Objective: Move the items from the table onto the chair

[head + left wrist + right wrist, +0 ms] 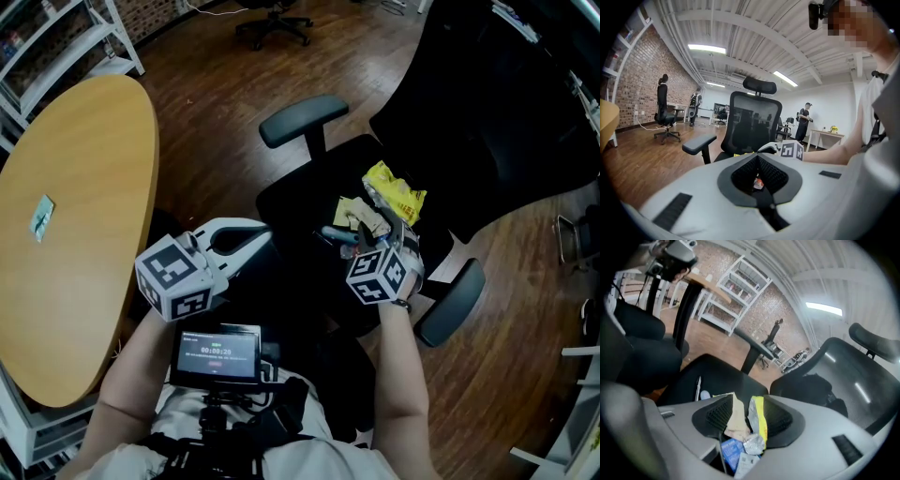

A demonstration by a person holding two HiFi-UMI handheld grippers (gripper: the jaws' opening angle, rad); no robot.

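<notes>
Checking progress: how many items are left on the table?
1: a small packet near the table's left edge in the head view. The table's ends run out of frame, so more may be hidden.

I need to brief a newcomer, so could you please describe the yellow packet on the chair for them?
Find the black office chair beside the round wooden table. A small heap of items lies on its seat. The yellow packet is at the heap's backrest end, the only bright yellow, crinkled one, beside a beige wrapper.
</notes>
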